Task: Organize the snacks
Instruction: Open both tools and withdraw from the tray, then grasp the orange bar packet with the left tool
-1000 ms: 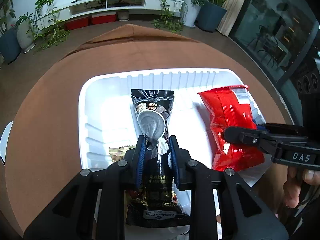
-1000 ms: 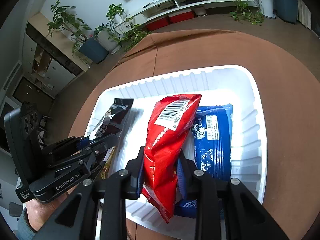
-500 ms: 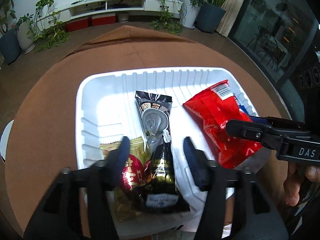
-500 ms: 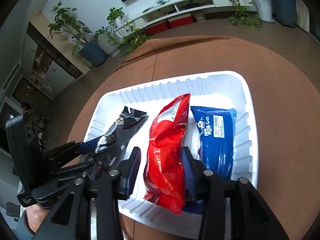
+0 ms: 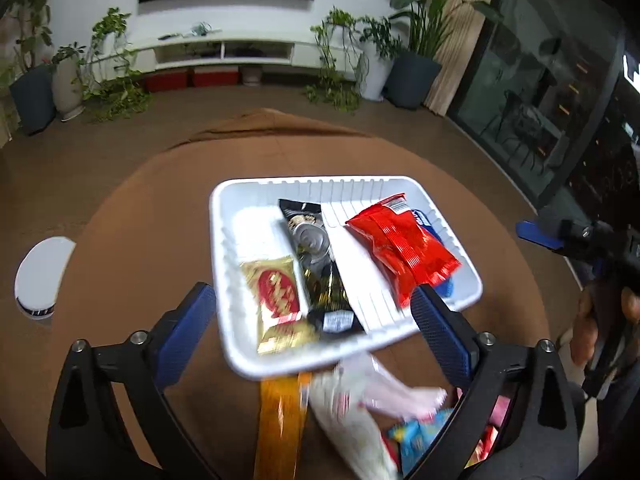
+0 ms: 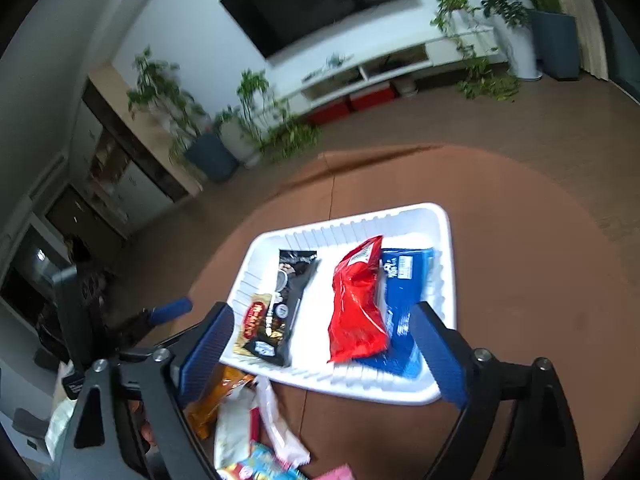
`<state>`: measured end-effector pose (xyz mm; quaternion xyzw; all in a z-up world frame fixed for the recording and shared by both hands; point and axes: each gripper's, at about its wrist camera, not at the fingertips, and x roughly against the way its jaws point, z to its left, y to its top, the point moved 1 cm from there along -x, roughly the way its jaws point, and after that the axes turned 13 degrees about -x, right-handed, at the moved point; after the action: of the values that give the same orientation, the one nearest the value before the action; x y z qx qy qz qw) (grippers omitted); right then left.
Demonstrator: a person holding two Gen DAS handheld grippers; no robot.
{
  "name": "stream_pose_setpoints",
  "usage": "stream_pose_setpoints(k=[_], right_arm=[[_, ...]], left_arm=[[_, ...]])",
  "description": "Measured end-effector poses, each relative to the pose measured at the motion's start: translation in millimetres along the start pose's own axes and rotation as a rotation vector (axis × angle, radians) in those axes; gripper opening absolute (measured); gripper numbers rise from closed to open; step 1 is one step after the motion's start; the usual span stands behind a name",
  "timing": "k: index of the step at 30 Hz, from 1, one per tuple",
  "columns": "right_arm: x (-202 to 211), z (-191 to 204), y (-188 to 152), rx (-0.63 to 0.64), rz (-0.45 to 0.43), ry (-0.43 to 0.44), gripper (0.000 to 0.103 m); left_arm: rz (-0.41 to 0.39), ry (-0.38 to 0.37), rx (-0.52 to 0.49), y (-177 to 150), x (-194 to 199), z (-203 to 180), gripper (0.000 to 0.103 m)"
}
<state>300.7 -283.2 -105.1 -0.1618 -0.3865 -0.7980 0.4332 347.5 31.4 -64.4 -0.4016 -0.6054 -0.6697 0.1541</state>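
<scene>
The jaws of the left gripper [image 5: 316, 320] and right gripper [image 6: 320, 344] are being opened wide, empty, near the white tray [image 5: 224, 264] of snacks.

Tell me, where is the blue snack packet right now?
In the right wrist view, the blue snack packet lies in the white tray at its right side, partly under the red bag.
</scene>
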Motion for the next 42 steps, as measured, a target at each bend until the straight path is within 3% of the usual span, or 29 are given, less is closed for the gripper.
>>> stream_pose_setpoints(k=[7,14,20,25,30,34,37,42], right_arm=[[77.9,-25.7,-60.2,-0.085,-0.045,0.091,0.1],[111.8,-48.1,-132.8,-0.118,-0.034,0.072,0.1],[111.8,-48.8,-162.1,-0.103,0.001,0.052,0.1],[104.9,-49.3,-169.9,-0.115,0.018,0.053,0.1],[99.6,-42.0,-173.6,-0.055,0.013,-0.012,0.1],[99.8,-38.8,-175.4,-0.013,0.009,-0.049,0.098],[99.0,-38.2,-175.8,0.004,0.014,-0.064,0.095],[95.9,-37.0,-175.6,0.02,0.031,-0.078,0.09]], left_arm=[[0.008,0.007,0.03,-64.9,55.8,-5.7,0.1],[0.144,0.051,0.006,-120.4,42.7,-8.6,0.1],[0.17,0.103,-0.044,-119.4,33.6,-4.5,0.1],[0.214,0.146,-0.151,-107.4,15.8,-11.8,0.1],[0.264,0.116,-0.189,-97.8,-4.2,-14.6,0.099],[0.316,0.119,-0.227,-95.3,-22.1,-16.7,0.073],[0.355,0.12,-0.242,-94.8,-33.2,-15.6,0.062],[0.372,0.093,-0.227,-92.3,-42.0,-12.0,0.053]])
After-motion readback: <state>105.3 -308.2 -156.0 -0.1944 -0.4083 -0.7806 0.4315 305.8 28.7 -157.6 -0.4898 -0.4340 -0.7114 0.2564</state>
